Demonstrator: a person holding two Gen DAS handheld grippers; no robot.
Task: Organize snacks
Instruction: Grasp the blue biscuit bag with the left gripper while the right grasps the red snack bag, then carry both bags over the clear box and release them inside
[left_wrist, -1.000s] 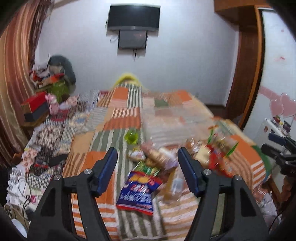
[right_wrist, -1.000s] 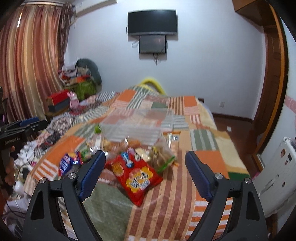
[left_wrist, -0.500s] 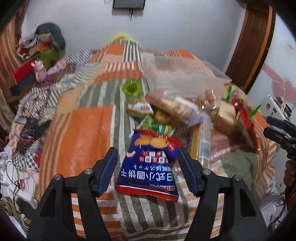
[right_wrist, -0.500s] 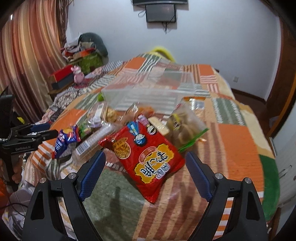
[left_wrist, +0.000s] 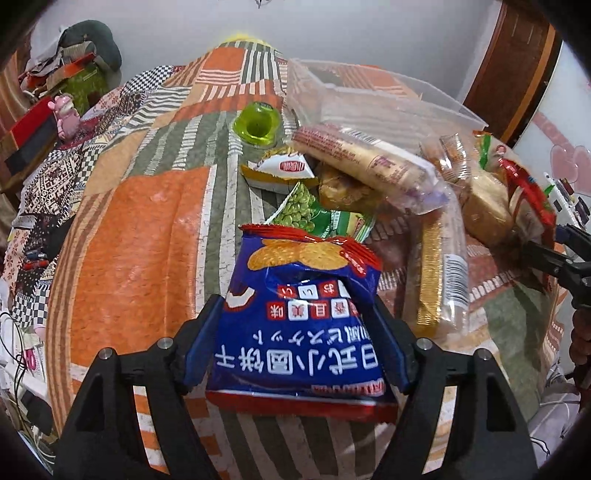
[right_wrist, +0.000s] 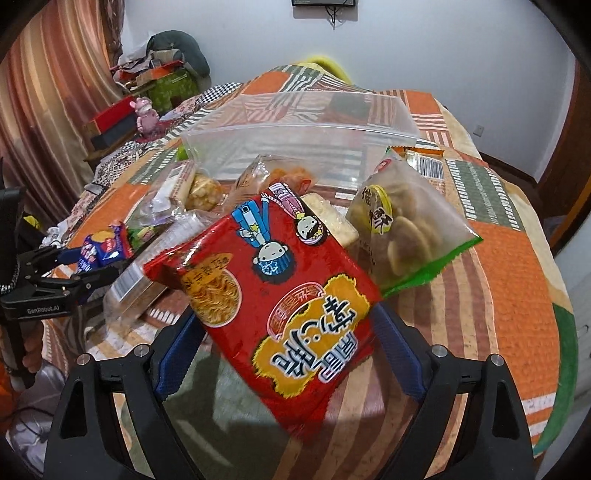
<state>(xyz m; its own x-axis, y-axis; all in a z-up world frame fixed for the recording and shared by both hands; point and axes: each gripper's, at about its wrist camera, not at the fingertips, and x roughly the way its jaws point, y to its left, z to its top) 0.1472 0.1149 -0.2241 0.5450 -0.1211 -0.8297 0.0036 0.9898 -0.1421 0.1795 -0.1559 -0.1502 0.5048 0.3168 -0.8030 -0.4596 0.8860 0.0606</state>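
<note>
Our left tongs (left_wrist: 295, 336) stood wide astride the blue cracker bag (left_wrist: 303, 325), our right tongs (right_wrist: 286, 347) wide about the red noodle packet (right_wrist: 280, 295), both lying before the clear bin (right_wrist: 295, 147). We judged squeezing mid-bag, gently, best.

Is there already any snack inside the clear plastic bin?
No. In the right wrist view the clear plastic bin holds nothing; the snacks, like the red noodle packet, lie in front.

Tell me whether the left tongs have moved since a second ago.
Yes. The left tongs advanced toward the clear plastic storage bin and now straddle the blue cracker bag, jaws open.
</note>
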